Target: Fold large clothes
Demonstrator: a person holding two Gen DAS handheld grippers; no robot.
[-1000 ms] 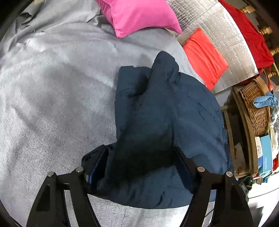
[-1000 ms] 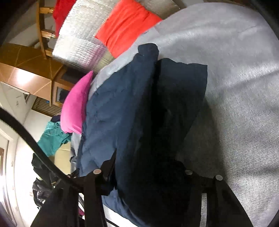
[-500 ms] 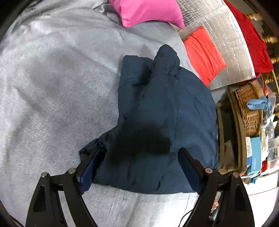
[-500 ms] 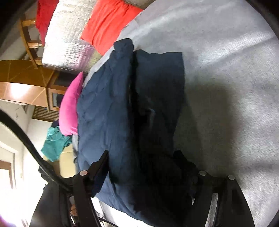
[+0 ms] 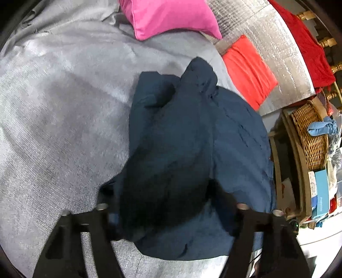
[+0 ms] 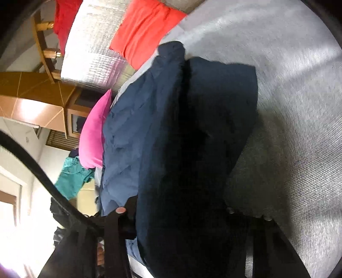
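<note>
- The garment, dark navy and thick, lies in a bundle on the grey bed cover, towards the bed's right edge, its far end pointing at the head of the bed where the pink pillow and the red pillow sit.
- It is already doubled lengthwise: a darker layer lies over a lighter one, with a lump at the far end.
- Left gripper: jaws closing, with the near end of the garment bunched between them. Whether the pads press on cloth yet I cannot tell; the fingers are blurred and dark cloth hides the tips.
- Right gripper: jaws closing too, straddling the near end of the same garment. Contact is likewise hidden.
- Step in hand, as I judge it: taking hold of the near end with both grippers for the next fold.
- Next move calls for a firm bite through all the layers, then lifting both ends together and carrying them towards the far end, so the bundle halves.
- The cloth is bulky, so layers may slip out of a shallow grip.
</note>
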